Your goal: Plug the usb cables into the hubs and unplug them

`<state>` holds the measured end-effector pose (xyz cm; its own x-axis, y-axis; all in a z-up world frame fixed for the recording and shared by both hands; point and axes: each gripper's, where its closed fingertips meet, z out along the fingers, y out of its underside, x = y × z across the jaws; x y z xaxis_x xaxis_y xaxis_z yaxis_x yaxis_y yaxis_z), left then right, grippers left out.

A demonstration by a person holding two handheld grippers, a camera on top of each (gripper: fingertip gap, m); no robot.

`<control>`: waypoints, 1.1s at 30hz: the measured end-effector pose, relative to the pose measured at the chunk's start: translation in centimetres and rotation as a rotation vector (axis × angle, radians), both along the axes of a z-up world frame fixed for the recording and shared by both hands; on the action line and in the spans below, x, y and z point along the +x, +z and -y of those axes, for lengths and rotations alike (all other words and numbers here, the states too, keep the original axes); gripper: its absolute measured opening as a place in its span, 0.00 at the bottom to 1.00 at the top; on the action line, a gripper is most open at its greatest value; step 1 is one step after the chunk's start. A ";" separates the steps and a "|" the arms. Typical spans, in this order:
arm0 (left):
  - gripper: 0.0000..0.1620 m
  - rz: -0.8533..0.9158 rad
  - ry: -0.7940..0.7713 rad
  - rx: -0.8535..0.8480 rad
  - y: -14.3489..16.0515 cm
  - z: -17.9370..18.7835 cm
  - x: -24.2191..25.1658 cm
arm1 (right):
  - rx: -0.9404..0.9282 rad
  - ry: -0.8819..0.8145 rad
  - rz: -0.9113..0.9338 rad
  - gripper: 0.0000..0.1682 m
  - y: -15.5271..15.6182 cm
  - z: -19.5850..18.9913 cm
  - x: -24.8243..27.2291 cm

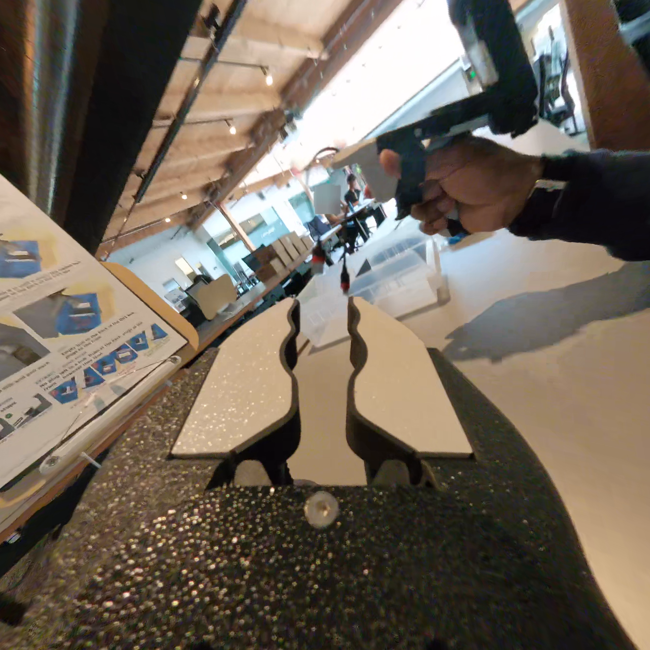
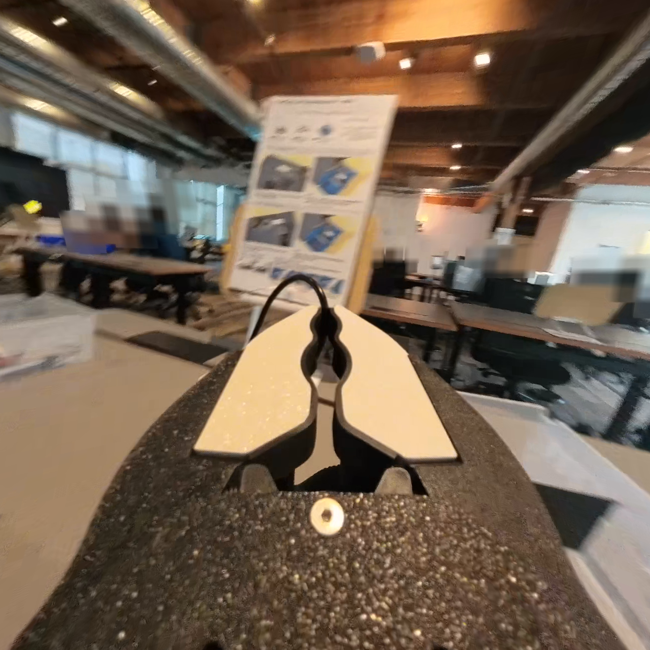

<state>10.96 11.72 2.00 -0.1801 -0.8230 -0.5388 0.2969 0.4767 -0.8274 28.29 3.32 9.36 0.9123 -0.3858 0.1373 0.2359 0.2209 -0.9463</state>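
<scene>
Cable point(image 2: 322, 327) pinched in right hand-held gripper point(image 2: 326, 309); left hand-held gripper point(image 1: 323, 302) narrowly parted, empty.

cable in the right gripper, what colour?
Black. The cable arcs out from the shut right gripper; clearest in the right wrist view.

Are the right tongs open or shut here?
Shut: the right tongs meet at their tips, pinching a thin black cable that loops out above them.
</scene>
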 end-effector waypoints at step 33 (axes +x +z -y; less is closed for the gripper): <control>0.15 -0.137 0.165 0.047 -2.8 -3.6 1.6 | -0.423 -0.514 -0.334 0.32 -13.9 10.1 21.8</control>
